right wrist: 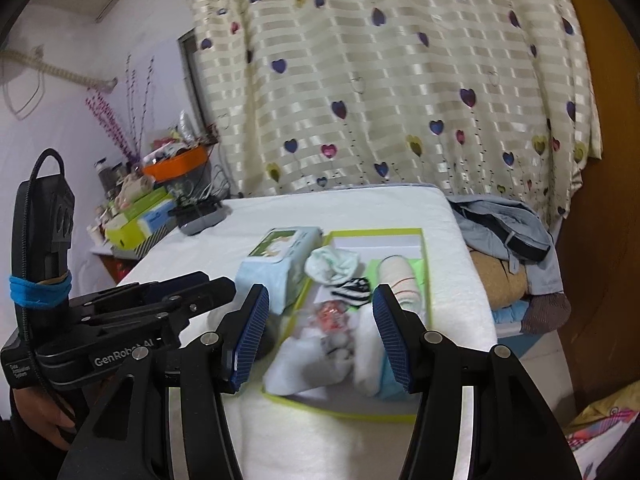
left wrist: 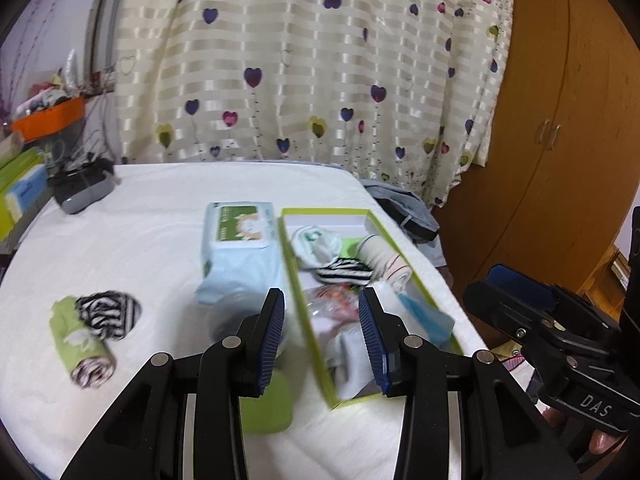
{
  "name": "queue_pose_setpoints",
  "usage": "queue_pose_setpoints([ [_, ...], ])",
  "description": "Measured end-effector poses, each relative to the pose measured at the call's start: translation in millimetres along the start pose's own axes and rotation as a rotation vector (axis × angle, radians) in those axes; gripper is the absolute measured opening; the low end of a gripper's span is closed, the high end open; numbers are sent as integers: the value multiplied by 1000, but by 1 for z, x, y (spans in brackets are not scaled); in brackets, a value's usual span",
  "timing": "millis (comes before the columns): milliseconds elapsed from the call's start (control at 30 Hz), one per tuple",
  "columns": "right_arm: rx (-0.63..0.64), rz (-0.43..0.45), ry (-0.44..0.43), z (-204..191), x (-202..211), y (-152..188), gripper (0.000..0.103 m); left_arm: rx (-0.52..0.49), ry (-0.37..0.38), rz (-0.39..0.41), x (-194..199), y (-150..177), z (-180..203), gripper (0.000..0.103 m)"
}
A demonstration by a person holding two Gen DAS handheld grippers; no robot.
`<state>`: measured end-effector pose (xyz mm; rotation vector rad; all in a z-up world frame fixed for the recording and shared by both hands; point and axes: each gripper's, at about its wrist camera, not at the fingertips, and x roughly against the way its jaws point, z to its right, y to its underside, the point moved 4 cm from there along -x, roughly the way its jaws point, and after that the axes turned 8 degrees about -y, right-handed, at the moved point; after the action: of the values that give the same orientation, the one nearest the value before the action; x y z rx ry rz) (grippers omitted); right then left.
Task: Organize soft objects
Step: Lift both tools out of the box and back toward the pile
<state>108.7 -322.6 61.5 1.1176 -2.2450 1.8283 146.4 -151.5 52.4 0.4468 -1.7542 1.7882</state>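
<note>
Both grippers, left gripper (left wrist: pixel 322 334) and right gripper (right wrist: pixel 320 334), hover with fingers open and empty over the green box (left wrist: pixel 294 280) of rolled socks. Two rolled socks (left wrist: pixel 94 334) lie far left on the bench (left wrist: pixel 140 240); fetching them seems next.

Bare white table (left wrist: pixel 152 240) left, wipes pack (left wrist: pixel 240 248) hugging crowded green box (left wrist: pixel 298 300), rolled socks (left wrist: pixel 94 332) far left

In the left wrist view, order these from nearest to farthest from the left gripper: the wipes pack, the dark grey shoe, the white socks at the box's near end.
From the left gripper:
1. White socks, at the near end of the green-rimmed box, right between the fingers in the picture.
2. Wipes pack, just left of the box, mid-table.
3. Dark grey shoe, at the far left corner of the table.
</note>
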Motion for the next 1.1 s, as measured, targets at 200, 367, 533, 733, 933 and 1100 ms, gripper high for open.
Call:
queue_pose_setpoints([
  [200, 11, -27, -28, -15, -2, 12, 55, 18, -16, 2, 11, 18, -16, 37],
  [367, 21, -51, -41, -24, -4, 22, 55, 41, -12, -13, 14, 33, -26, 37],
  [533, 40, -65, -52, -35, -6, 26, 55, 49, -5, -15, 18, 42, -31, 38],
  [733, 64, -88, -78, -46, -13, 30, 55, 56, -18, -17, 22, 48, -38, 37],
  [933, 73, -107, -96, -53, -19, 35, 55, 68, -30, -28, 22, 52, -46, 38],
  [1100, 86, -111, -104, -60, -21, 34, 55, 71, -32, -27, 23, 51, -49, 38],
])
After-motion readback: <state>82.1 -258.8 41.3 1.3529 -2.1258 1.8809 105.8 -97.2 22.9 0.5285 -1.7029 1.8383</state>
